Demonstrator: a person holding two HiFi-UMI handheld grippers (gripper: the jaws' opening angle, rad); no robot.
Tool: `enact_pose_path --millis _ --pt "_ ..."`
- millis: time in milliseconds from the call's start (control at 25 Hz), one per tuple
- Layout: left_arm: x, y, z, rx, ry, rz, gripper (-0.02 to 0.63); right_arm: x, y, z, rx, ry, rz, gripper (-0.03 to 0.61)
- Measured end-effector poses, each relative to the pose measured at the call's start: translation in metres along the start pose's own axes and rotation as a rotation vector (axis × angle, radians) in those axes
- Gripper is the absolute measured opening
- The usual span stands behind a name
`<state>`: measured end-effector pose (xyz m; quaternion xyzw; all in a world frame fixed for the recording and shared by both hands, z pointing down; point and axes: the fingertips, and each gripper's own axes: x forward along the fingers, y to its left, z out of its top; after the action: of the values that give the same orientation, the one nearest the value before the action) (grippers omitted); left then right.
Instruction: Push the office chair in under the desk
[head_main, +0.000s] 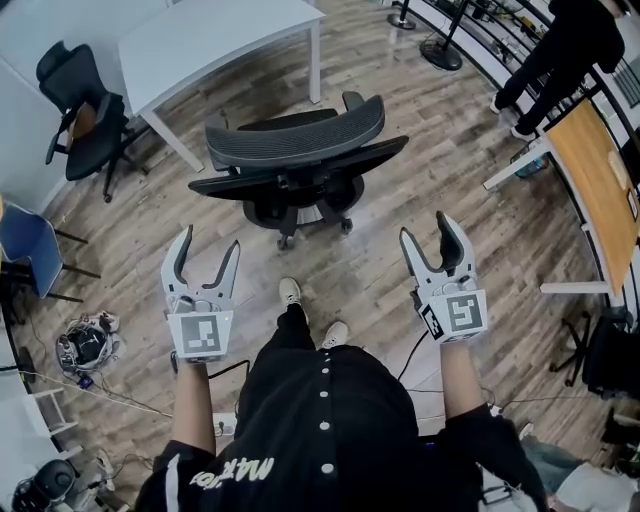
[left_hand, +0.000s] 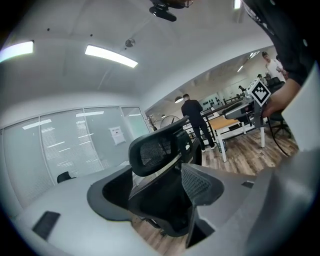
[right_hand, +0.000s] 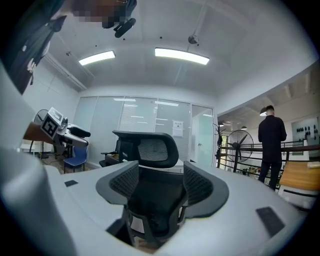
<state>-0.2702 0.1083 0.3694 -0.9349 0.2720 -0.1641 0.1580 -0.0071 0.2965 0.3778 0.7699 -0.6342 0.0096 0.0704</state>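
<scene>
A: Nearest first. How do the tools stand?
B: Two of them. The left gripper (head_main: 210, 240) and the right gripper (head_main: 425, 228) both have their jaws spread, with nothing between them.
A: And the office chair (head_main: 300, 150)?
B: Just ahead, backrest toward the person, not yet under the one white desk (head_main: 215, 40) beyond it.
A: Other seats?
B: Two at the left: a black chair (head_main: 85, 110) and a blue chair (head_main: 25, 245).
</scene>
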Motion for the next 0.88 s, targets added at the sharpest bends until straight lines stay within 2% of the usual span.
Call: enact_pose_path --millis 120,280,360,520,720,880 --pt "0.021 0.006 -0.007 0.015 0.014 -0.031 0.314 0.024 -0.004 -0.006 -0.039 0.032 0.008 0.282" --pt "0.045 0.011 -0.014 0.098 0.055 -0.071 0.314 0.051 -0.008 -0.015 -0.091 0.085 0.021 0.282" --pt "0.057 0.01 -0.02 0.109 0.066 -0.097 0.314 0.064 -0.01 -0.021 -0.12 0.118 0.036 0.282" --pt "0.074 0.013 -0.043 0.144 0.126 -0.149 0.314 0.092 -0.005 -0.033 -0.22 0.203 0.101 0.287" --pt "0.096 0.02 -0.065 0.2 0.17 -0.2 0.314 0.125 -0.003 -0.05 -0.38 0.285 0.163 0.292" --pt "0.111 0.019 -0.077 0.241 0.204 -0.236 0.314 0.144 -0.005 -0.066 -0.469 0.348 0.211 0.299"
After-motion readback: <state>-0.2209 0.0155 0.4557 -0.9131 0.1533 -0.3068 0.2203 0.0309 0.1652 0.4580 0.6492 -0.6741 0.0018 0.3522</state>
